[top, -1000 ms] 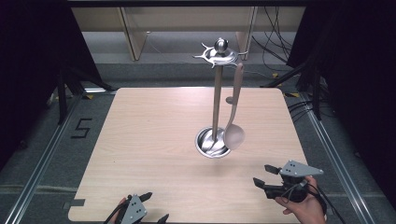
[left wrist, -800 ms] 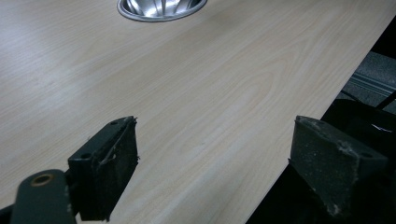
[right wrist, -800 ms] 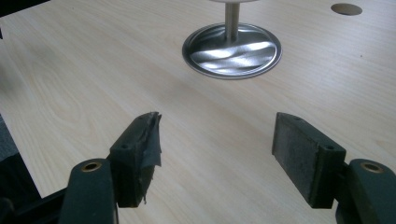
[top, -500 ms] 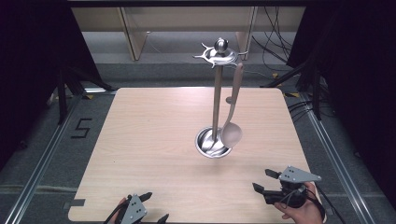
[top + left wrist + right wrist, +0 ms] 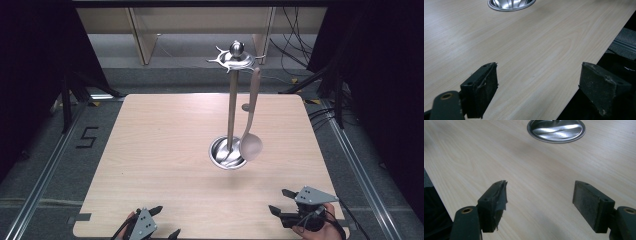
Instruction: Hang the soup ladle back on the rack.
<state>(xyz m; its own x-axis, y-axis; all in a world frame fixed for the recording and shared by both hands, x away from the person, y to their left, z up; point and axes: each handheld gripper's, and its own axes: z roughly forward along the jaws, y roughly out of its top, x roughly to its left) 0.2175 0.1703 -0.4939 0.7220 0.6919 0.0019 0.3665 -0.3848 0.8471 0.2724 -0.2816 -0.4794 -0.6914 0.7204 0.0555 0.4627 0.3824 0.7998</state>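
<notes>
Currently both your hand-held grippers, left (image 5: 161,222) and right (image 5: 283,202), sit wide and empty at the near tabletop (image 5: 165,145) edge; ladle (image 5: 250,145) hangs off the stand (image 5: 231,100) mid-table, so it's clear to reach

Floor: we see grey carpet (image 5: 47,150) with a "5" mark (image 5: 86,137).
Back: we see a pale wood shelf (image 5: 200,22).
Sides: we see black curtains (image 5: 30,75).
Wires: we see black cables (image 5: 295,50).

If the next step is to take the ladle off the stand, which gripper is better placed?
Probably the right gripper: the ladle hangs on the right side of the stand, nearer to it. The left gripper would have to reach across. Both are open.
</notes>
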